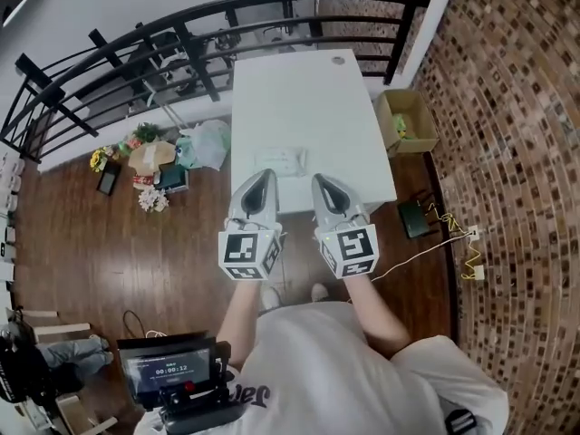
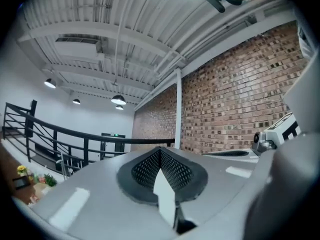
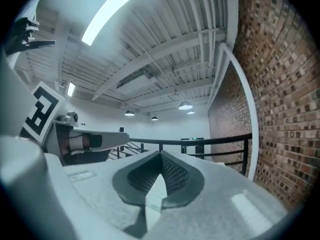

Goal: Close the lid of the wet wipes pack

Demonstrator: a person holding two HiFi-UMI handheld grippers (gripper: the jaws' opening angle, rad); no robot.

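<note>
In the head view the wet wipes pack (image 1: 281,159) lies flat near the front edge of the white table (image 1: 313,98); it is white on white, and I cannot tell how its lid stands. My left gripper (image 1: 265,178) and right gripper (image 1: 319,181) are held side by side just in front of the pack, above the table's front edge, touching nothing. Both are shut and empty. In the left gripper view the left gripper (image 2: 161,150) points level at the railing and brick wall, and so does the right gripper (image 3: 161,155) in its own view; the pack is hidden there.
A cardboard box (image 1: 408,120) stands on the floor right of the table, with a black object (image 1: 417,217) and a cable nearer me. Bags and flowers (image 1: 149,161) lie at the table's left. A black railing (image 1: 118,62) runs behind, and a brick wall (image 1: 507,152) rises on the right.
</note>
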